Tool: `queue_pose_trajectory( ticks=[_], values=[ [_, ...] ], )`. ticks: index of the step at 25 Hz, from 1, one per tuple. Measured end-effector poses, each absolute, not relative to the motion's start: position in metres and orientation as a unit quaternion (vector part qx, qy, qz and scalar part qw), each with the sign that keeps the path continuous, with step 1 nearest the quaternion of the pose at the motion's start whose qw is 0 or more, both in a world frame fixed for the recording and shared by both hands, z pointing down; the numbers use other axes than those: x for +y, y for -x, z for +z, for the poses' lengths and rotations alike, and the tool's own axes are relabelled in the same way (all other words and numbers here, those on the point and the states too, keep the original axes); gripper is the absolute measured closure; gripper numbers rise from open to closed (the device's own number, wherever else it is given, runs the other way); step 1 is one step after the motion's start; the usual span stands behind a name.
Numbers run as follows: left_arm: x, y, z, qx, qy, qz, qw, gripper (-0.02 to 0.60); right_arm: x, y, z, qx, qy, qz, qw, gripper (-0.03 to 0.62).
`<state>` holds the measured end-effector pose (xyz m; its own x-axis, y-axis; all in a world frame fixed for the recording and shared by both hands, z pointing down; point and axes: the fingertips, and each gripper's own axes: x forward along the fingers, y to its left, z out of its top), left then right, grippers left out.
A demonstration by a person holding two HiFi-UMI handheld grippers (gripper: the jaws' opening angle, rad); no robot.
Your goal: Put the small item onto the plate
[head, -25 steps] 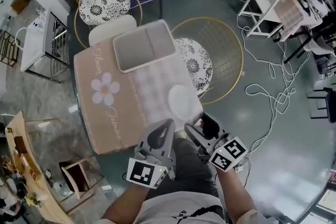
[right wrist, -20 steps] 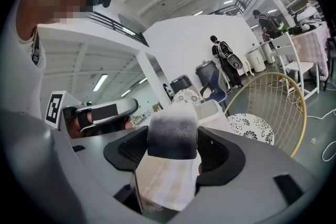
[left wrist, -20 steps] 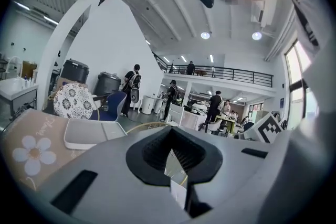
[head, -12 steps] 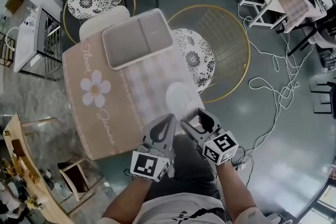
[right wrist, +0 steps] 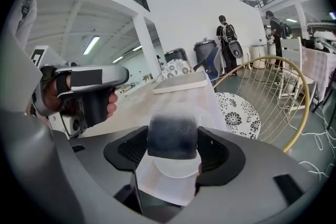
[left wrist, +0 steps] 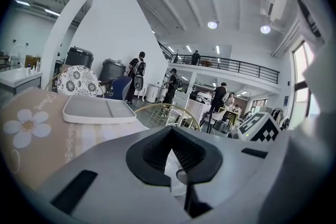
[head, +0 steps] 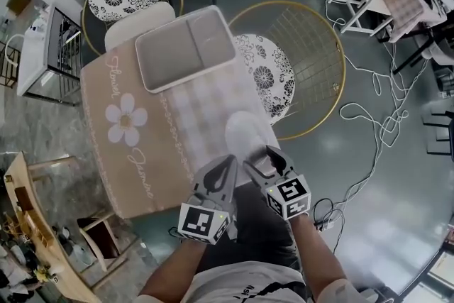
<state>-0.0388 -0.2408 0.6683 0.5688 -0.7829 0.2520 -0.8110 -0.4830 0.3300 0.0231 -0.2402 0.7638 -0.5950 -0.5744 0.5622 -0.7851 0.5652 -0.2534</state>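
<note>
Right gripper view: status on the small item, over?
Right tongs shut on small dark item. Plate just ahead, bare. Left tongs shut, empty. Nothing between.

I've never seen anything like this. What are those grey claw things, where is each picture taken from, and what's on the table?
There is no robot here: a person holds a two-jaw gripper in each hand. The top-down picture comes from a camera on the person's head; the other two come from cameras riding on each gripper. On the flowered table lie a grey tray and a white plate. The right gripper pinches a small dark item near the plate. The left gripper is shut on nothing.
</note>
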Motion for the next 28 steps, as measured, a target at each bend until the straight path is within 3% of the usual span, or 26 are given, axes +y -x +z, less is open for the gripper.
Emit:
queue_pose_trajectory(
  ticks=[13,28],
  values=[
    [-0.257,0.049,0.691,-0.469,-0.854,0.043,0.223,0.577,-0.248,-0.018,0.791,-0.834,-0.386,0.242,0.312,0.309],
    [-0.258,0.064,0.687,-0.485,-0.841,0.049,0.234,0.577,-0.259,-0.016,0.798,-0.816,-0.387,0.247,0.351,0.31]
  ],
)
